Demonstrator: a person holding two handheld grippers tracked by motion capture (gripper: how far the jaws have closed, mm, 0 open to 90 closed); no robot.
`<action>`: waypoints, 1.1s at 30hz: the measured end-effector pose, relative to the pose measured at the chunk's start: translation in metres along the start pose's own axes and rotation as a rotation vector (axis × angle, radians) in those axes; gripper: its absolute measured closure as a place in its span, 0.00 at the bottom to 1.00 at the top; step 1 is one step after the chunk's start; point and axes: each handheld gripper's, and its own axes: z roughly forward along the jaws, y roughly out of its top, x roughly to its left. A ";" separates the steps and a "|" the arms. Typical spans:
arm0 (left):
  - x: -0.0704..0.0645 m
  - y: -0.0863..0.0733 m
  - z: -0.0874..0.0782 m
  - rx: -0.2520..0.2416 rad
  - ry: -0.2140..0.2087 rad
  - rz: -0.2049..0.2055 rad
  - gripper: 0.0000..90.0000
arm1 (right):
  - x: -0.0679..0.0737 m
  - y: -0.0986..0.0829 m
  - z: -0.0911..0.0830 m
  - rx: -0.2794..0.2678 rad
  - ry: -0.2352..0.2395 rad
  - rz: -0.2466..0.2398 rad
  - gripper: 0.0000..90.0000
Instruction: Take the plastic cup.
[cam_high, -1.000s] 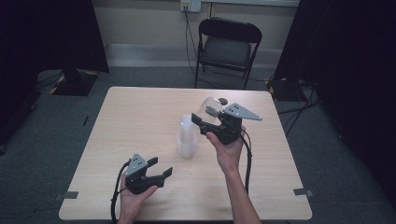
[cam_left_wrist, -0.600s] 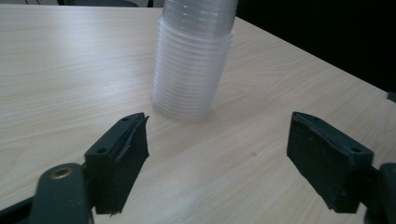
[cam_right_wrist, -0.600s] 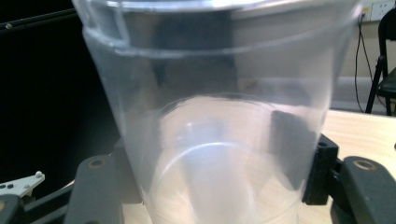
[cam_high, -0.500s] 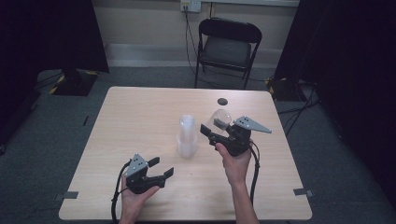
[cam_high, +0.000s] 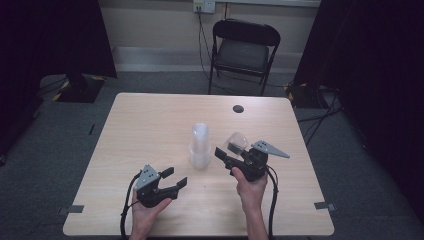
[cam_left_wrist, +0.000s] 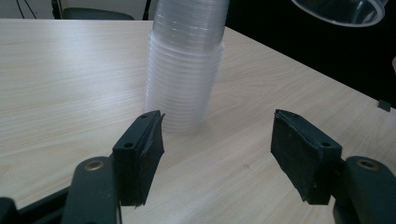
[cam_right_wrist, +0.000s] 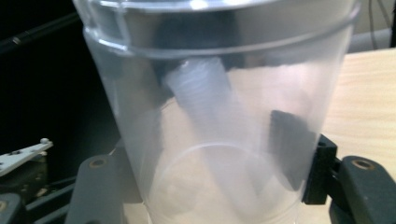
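Resting low near the table's front edge, the left gripper has its fingers spread wide and empty, probably waiting to steady the stack of clear plastic cups, which stands upright just ahead of them and slightly to one side. To the right of the stack, the right gripper pinches a single clear plastic cup between its fingers, lifted off the wooden table and tilted, apparently to keep it apart from the stack before setting it down.
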 end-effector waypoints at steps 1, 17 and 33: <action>0.000 0.000 0.001 0.003 -0.005 0.002 0.37 | -0.001 -0.003 -0.001 -0.003 0.009 0.016 0.39; -0.012 0.005 0.012 -0.009 -0.026 0.060 0.46 | 0.001 -0.031 0.001 0.032 0.092 0.115 0.40; -0.027 0.007 0.023 -0.078 -0.097 0.122 0.60 | 0.003 -0.053 0.006 0.085 0.169 0.223 0.40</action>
